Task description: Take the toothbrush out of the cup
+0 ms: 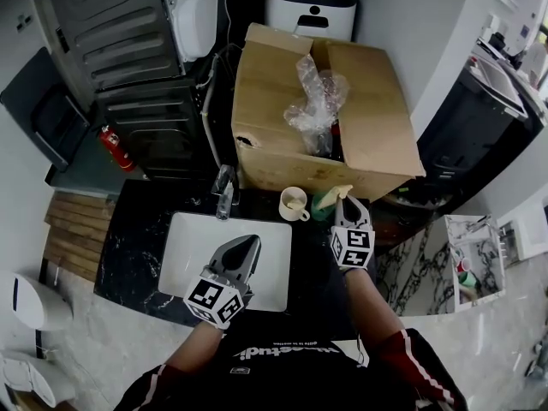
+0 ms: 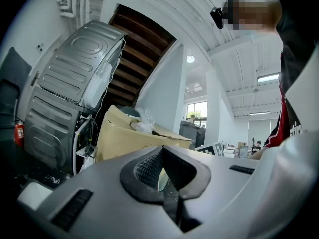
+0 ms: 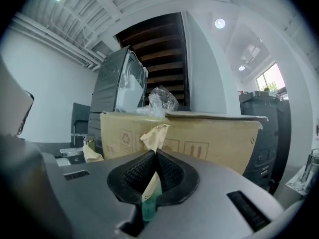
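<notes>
Right gripper view — fingers [image 3: 138,175] clamped on cream-topped, green-stemmed toothbrush [image 3: 155,133], left gripper [image 2: 163,152] fingers closed together.

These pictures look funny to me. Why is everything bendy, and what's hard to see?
Head view: the wide lens curves the cardboard box edges; the black counter is murky. Left gripper view: black rounded corners; the far window glows white. Right gripper view: ceiling lamps glare; the toothbrush in the right gripper looks soft.
</notes>
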